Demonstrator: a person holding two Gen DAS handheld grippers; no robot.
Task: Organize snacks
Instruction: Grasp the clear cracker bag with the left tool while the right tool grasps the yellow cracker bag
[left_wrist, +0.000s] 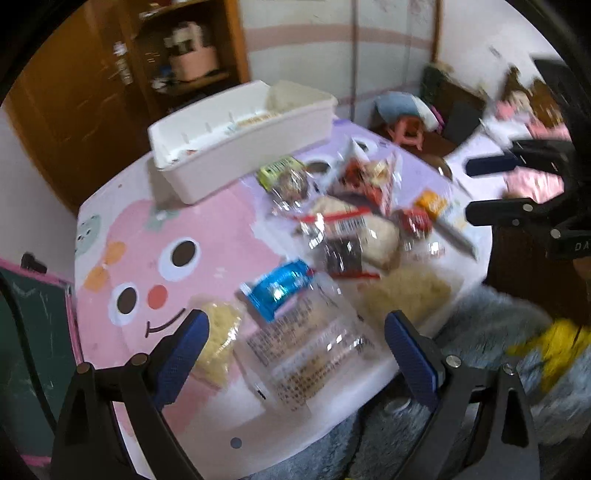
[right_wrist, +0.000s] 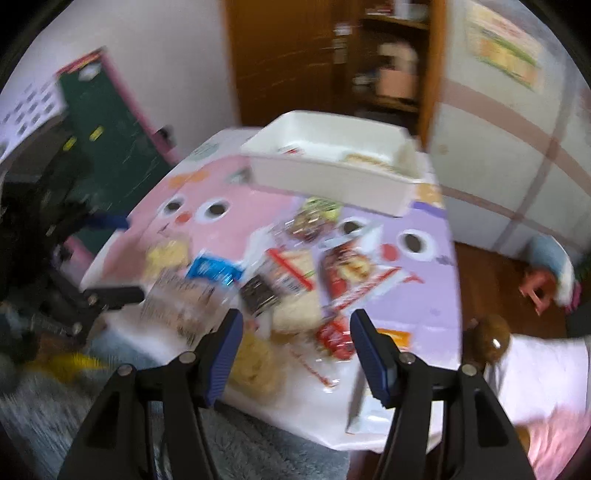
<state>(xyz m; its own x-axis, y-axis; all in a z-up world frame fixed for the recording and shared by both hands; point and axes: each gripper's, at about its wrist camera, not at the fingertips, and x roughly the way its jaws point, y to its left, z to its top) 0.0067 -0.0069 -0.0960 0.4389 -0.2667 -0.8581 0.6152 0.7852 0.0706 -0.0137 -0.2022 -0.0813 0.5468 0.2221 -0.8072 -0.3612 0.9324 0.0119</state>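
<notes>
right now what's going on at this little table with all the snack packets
A person holds a two-finger gripper in each hand over a low cartoon-print table strewn with snack packets. Both the left gripper and the right gripper are open and empty, above the pile. The left one is nearest a clear printed packet and a blue packet. The white bin at the far side already holds a few items; most snacks are still loose.

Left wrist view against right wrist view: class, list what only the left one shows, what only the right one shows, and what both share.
Only the left wrist view shows the dark board beside the table's near corner. Only the right wrist view shows the wall poster and the brown round object past the table edge. Both show the white bin, the blue packet, the red packet, the cartoon table and the wooden shelf. Left gripper and right gripper are both open.
</notes>
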